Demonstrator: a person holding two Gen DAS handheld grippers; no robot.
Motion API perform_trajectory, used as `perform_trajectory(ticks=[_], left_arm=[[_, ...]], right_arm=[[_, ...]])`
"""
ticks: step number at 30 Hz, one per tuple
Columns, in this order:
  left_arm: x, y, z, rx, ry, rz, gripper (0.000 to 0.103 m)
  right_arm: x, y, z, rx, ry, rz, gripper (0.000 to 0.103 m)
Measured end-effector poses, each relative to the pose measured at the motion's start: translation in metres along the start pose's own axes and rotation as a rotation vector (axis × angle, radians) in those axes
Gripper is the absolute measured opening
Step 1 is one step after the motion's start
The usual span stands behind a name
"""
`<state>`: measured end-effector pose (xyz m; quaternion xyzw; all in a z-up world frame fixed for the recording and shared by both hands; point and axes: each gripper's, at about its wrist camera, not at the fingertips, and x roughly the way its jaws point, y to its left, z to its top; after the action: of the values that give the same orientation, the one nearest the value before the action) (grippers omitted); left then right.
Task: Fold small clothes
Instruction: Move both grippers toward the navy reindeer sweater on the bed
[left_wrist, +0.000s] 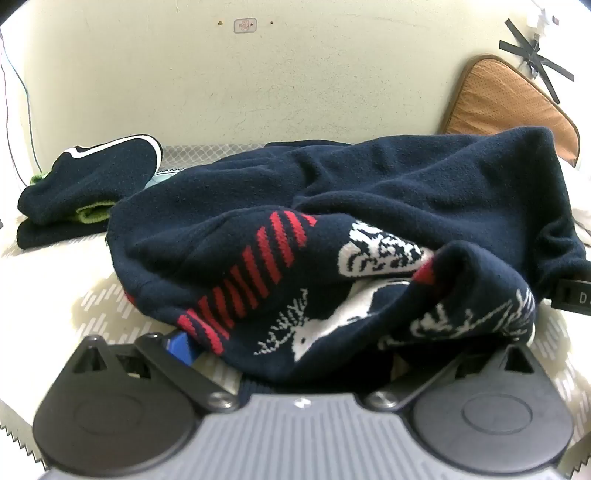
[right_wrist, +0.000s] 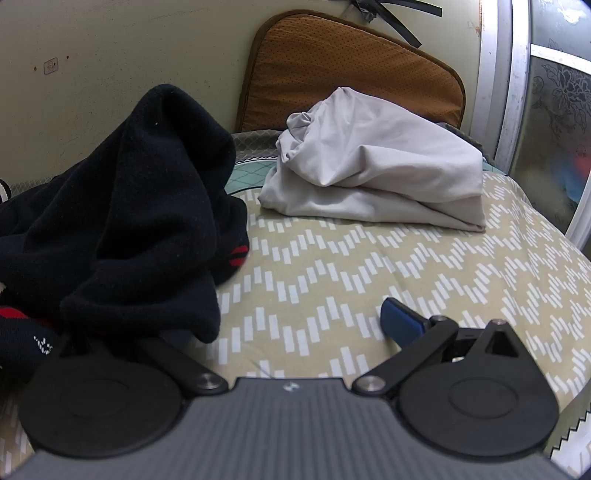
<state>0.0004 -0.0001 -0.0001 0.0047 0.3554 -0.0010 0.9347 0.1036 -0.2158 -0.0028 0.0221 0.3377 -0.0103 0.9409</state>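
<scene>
The bed (right_wrist: 369, 258) is the biggest thing here, with a tan cover full of little white dashes. Behind it stands a pale wall (left_wrist: 295, 74), and a brown cushion (right_wrist: 332, 66) leans on it.

A dark blue sweater (left_wrist: 332, 192) lies in a messy heap in the middle of the bed (it has red stripes and white pictures knitted in). A grey-white cloth (right_wrist: 369, 166) sits folded near the cushion, well apart from the sweater. On the other side is a small pile of dark clothes (left_wrist: 85, 184) with a bit of green poking out.

The left gripper (left_wrist: 295, 354) is spread wide, low by the sweater's near edge. The cloth drapes over the gap and hides one finger. The right gripper (right_wrist: 291, 328) is spread wide too. One blue finger (right_wrist: 402, 325) shows over bare bed, the other is tucked under the sweater's edge.
</scene>
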Motion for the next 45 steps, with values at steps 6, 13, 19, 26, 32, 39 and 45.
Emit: perform_trajectory(ticks=[6,13,19,26,32,39,45], left_arm=[[-0.001,0.004,0.002,0.025,0.013,-0.024,0.103],[-0.01,0.008,-0.006,0.033,-0.011,-0.028,0.103],[-0.014,0.009,-0.008,0.027,-0.018,-0.02,0.103],[-0.018,0.009,-0.011,0.025,-0.026,-0.012,0.103],[-0.022,0.013,-0.015,0.023,-0.025,-0.02,0.103],[-0.026,0.024,-0.015,-0.021,-0.016,0.003,0.103],[-0.037,0.022,-0.017,0.041,-0.039,0.063,0.103]], right_arm=[[-0.001,-0.001,-0.001,0.003,0.012,0.002,0.103],[-0.005,-0.002,-0.003,0.005,0.008,0.003,0.103],[-0.011,-0.004,-0.01,0.004,0.003,0.003,0.103],[-0.024,-0.006,-0.019,0.009,-0.005,0.006,0.103],[-0.028,-0.008,-0.024,0.002,-0.003,0.028,0.103],[-0.041,-0.01,-0.033,-0.01,-0.01,0.062,0.103],[-0.052,-0.01,-0.039,0.033,-0.038,0.078,0.103]])
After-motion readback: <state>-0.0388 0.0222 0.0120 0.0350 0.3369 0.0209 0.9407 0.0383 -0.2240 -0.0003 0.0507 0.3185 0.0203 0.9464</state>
